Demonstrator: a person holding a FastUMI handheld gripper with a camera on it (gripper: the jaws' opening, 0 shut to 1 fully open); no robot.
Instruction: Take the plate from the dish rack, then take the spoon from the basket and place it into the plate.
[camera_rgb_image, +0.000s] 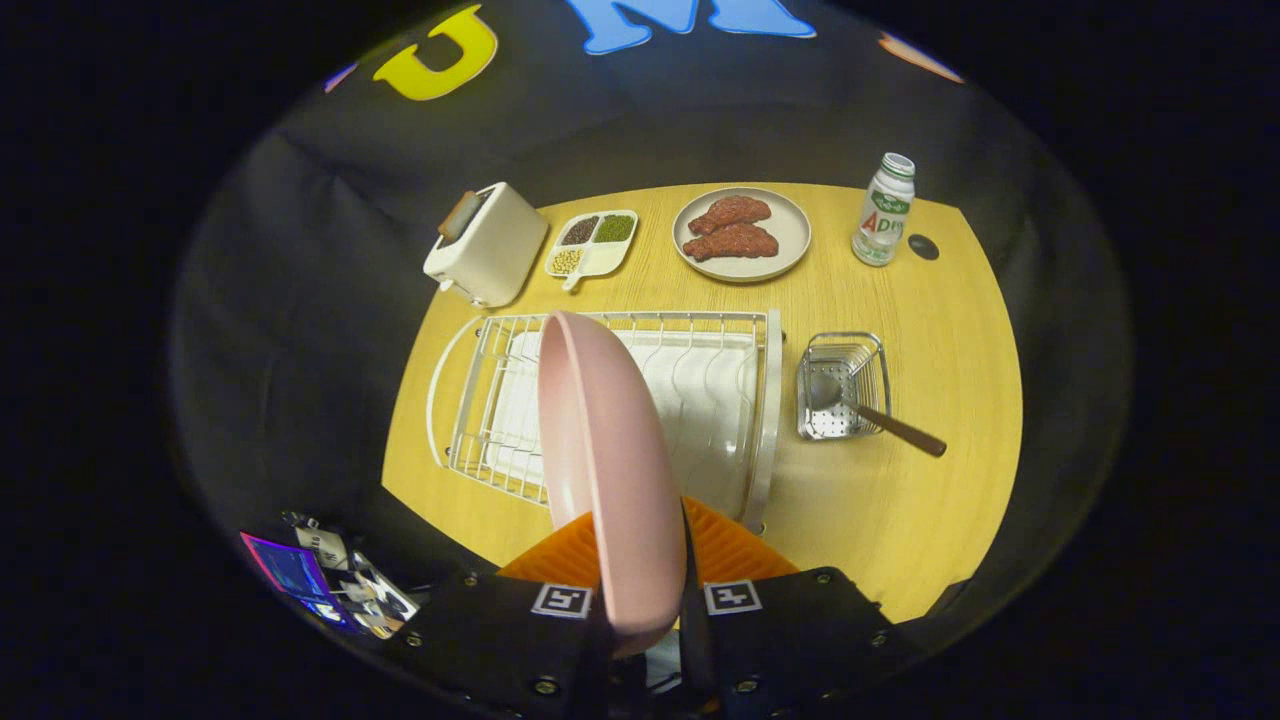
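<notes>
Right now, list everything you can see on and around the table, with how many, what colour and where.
plate: one, pink, held on edge between the fingers, above the dish rack
dish rack: one, white wire, middle of the table
basket: one, metal, just beside the dish rack
spoon: one, metal bowl with brown handle, lying in the basket, handle sticking out
toaster: one, cream, beyond the rack
divided dish: one, white, holding beans, beside the toaster
meat plate: one, beige, two brown pieces on it
bottle: one, white and green, beside the meat plate
table: one, yellow wood
tongs: one pair, shut on the plate
</notes>
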